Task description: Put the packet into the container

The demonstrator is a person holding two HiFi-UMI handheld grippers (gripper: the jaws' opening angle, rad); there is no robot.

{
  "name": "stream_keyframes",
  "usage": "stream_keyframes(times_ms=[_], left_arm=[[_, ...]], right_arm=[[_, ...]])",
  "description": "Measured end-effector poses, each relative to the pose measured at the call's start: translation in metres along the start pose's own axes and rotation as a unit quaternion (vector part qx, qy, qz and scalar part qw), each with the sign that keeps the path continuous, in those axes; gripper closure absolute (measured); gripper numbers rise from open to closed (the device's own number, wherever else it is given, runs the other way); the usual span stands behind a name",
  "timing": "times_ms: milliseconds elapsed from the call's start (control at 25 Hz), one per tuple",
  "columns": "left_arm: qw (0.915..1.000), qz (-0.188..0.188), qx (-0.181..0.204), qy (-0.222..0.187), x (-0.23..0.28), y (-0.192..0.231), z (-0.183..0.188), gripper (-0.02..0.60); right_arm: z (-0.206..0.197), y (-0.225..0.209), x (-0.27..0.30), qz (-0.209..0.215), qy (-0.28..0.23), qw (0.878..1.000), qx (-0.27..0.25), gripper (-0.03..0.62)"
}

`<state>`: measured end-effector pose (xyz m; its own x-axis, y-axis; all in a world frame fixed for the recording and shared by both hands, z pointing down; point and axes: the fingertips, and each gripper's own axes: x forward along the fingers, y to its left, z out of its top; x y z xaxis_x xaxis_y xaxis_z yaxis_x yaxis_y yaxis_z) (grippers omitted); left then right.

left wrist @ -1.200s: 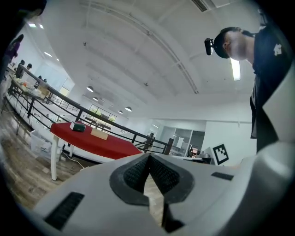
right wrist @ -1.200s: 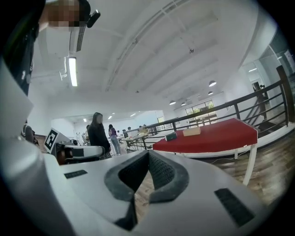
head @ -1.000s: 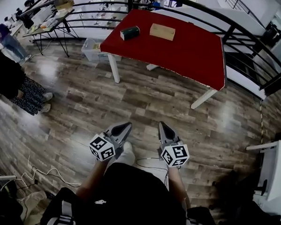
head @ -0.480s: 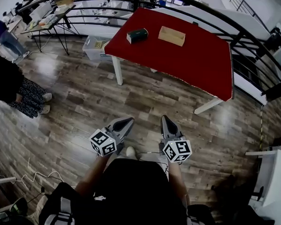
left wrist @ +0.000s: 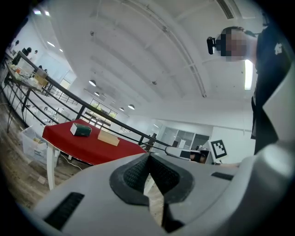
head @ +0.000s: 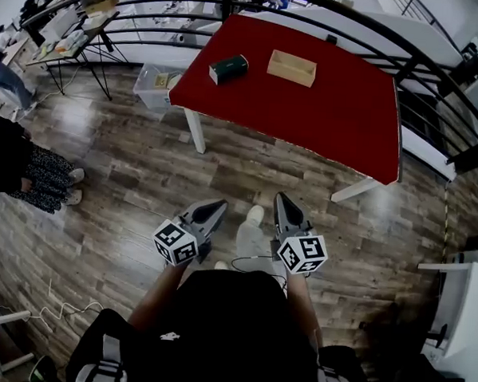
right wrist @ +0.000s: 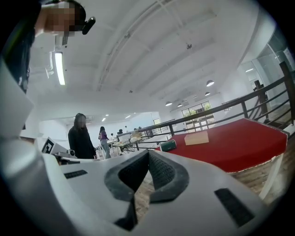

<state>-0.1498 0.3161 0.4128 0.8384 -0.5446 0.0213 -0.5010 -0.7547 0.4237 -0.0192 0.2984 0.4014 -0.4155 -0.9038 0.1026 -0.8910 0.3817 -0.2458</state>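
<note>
A red table (head: 323, 111) stands ahead of me. On it lie a dark green packet (head: 229, 67) at the left and an open tan box, the container (head: 292, 68), to its right. The same packet (left wrist: 80, 130) (right wrist: 168, 145) and container (left wrist: 109, 138) (right wrist: 197, 138) show far off in both gripper views. My left gripper (head: 212, 209) and right gripper (head: 282, 205) are held side by side over the wooden floor, well short of the table. Both are shut with nothing between the pads.
A black railing (head: 437, 73) curves behind the table. A clear plastic bin (head: 155, 87) sits on the floor by the table's left leg. A person (head: 16, 166) stands at the left. A white cabinet (head: 464, 310) is at the right. A cable (head: 25, 311) lies on the floor.
I have walked toward the table: it sits nearer and more central than before. Both grippers stay shut and level in front of me. The bystander has slid toward the left edge.
</note>
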Motion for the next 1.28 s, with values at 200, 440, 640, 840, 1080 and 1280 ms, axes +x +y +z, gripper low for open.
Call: stream_keyframes(times_ms=[200, 440, 640, 840, 1080, 1280], left_arm=[[1.0, 0.003, 0.009, -0.002, 0.059, 0.046, 0.024, 0.573], [0.9998, 0.004, 0.019, -0.003, 0.143, 0.087, 0.064, 0.574], [0.9997, 0.013, 0.015, 0.013, 0.21, 0.118, 0.079, 0.574], [0.9995, 0.02, 0.015, 0.019, 0.256, 0.143, 0.093, 0.574], [0.9987, 0.042, 0.01, 0.027, 0.283, 0.177, 0.096, 0.574], [0.9986, 0.044, 0.004, 0.027, 0.309, 0.195, 0.098, 0.573]], right_arm=[[0.02, -0.047, 0.061, 0.005, -0.01, 1.0, 0.002, 0.572], [0.057, -0.114, 0.124, 0.01, -0.019, 1.0, 0.006, 0.572], [0.075, -0.178, 0.17, 0.008, -0.015, 1.0, 0.025, 0.572], [0.083, -0.218, 0.214, 0.017, -0.009, 0.999, 0.036, 0.572], [0.089, -0.242, 0.251, 0.031, -0.005, 0.999, 0.036, 0.572], [0.087, -0.262, 0.274, 0.034, 0.01, 0.999, 0.039, 0.572]])
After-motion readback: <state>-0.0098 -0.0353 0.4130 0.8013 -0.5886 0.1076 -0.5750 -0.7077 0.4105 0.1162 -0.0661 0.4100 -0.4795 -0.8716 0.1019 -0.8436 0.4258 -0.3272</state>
